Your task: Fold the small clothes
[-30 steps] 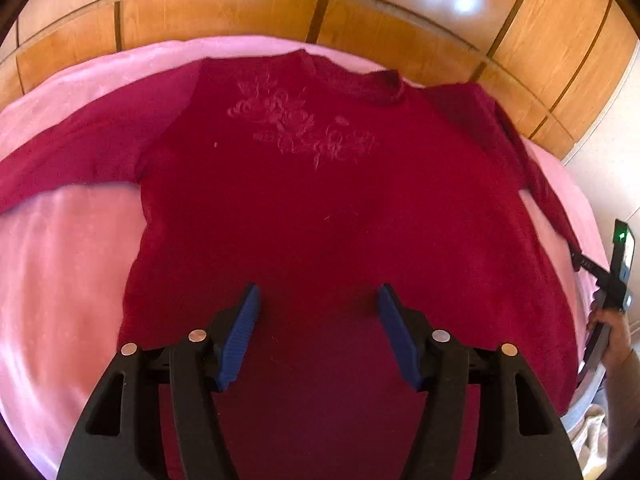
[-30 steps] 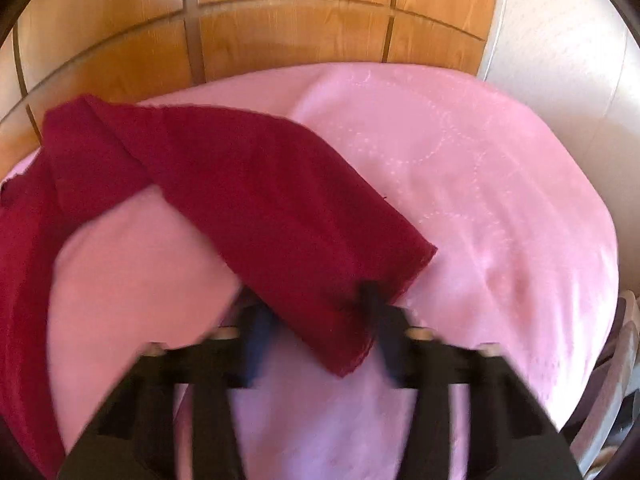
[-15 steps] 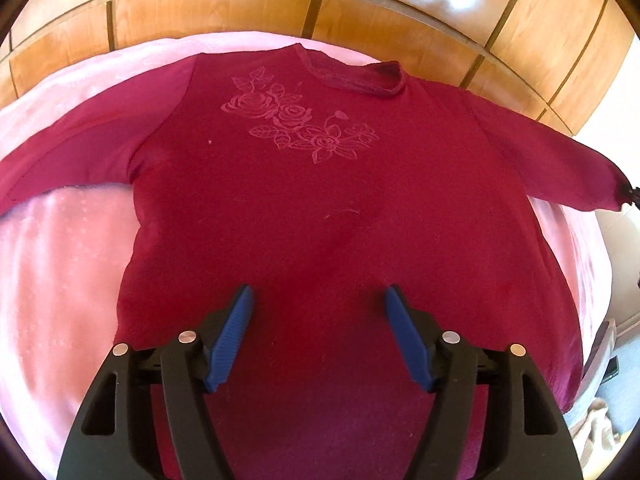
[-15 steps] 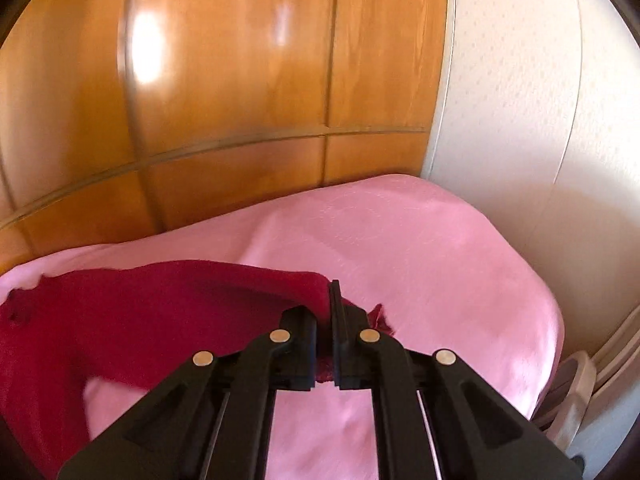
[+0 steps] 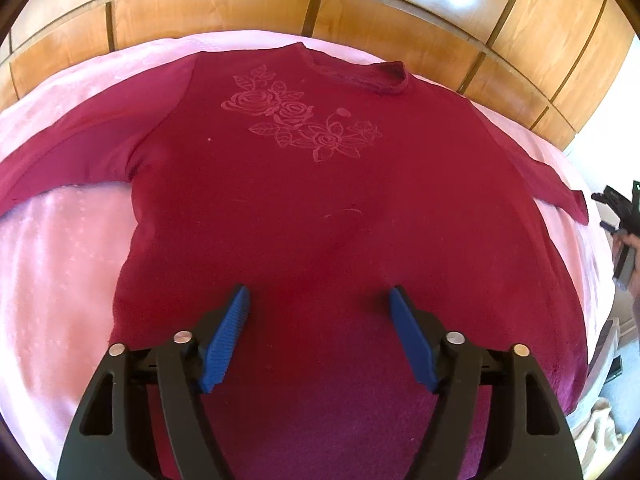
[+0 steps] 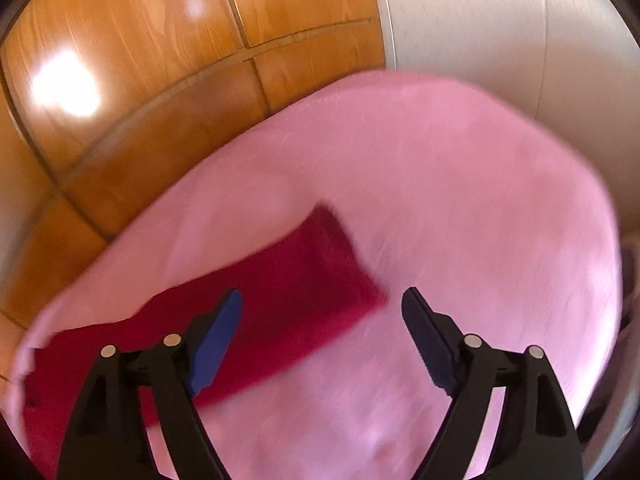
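Red top lying spread flat on the pink bed, both grippers standing wide and empty.

The bed, covered in pink, is sitting against wood panelling, with a pale wall at its right end. The top is lying face up across the bed, neck toward the panelling, both sleeves stretched out sideways and a rose pattern showing below the collar. Its right sleeve is lying flat on the pink cover, the cuff free. The left gripper is hovering over the lower part of the top, its jaws having just been opening, nothing between them. The right gripper is blurred above the cuff, its jaws having just sprung apart, the sleeve below them and not pinched.
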`<state>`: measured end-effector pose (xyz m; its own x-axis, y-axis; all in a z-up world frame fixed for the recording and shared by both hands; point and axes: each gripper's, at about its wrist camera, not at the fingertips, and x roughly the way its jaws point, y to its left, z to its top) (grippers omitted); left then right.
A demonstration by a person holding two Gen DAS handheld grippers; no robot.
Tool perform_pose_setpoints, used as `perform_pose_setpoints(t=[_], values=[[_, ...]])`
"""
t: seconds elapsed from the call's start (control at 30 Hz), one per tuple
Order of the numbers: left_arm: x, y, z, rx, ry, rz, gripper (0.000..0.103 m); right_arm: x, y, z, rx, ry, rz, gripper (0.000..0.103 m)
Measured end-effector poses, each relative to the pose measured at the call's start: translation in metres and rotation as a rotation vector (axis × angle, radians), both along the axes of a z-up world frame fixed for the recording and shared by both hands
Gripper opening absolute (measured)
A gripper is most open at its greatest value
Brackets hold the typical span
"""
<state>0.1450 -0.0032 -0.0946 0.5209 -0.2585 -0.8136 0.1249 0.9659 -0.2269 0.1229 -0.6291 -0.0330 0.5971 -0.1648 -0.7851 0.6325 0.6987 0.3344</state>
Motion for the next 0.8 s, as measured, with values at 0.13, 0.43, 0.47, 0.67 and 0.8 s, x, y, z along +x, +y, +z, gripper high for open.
perform_pose_setpoints(t=[0.13,0.43,0.47,0.67,0.8], values=[[-0.002,-0.007,-0.001,0.036,-0.014,-0.007,0.077,0.004,0.011,-0.026,0.226,-0.095,0.047,0.071],[-0.011,-0.003,-0.002,0.050,-0.028,-0.015,0.077,0.069,0.019,-0.038,0.096,0.070,0.092,0.008],[-0.012,-0.001,-0.001,0.050,-0.026,-0.019,0.077,0.066,0.022,-0.033,0.059,0.072,0.095,0.008],[-0.024,0.020,-0.001,0.032,-0.018,-0.015,0.077,0.034,0.017,-0.042,-0.024,0.161,0.034,0.008],[-0.039,0.035,0.005,0.008,-0.009,0.017,0.077,0.026,0.021,-0.031,0.000,0.112,0.030,0.021]])
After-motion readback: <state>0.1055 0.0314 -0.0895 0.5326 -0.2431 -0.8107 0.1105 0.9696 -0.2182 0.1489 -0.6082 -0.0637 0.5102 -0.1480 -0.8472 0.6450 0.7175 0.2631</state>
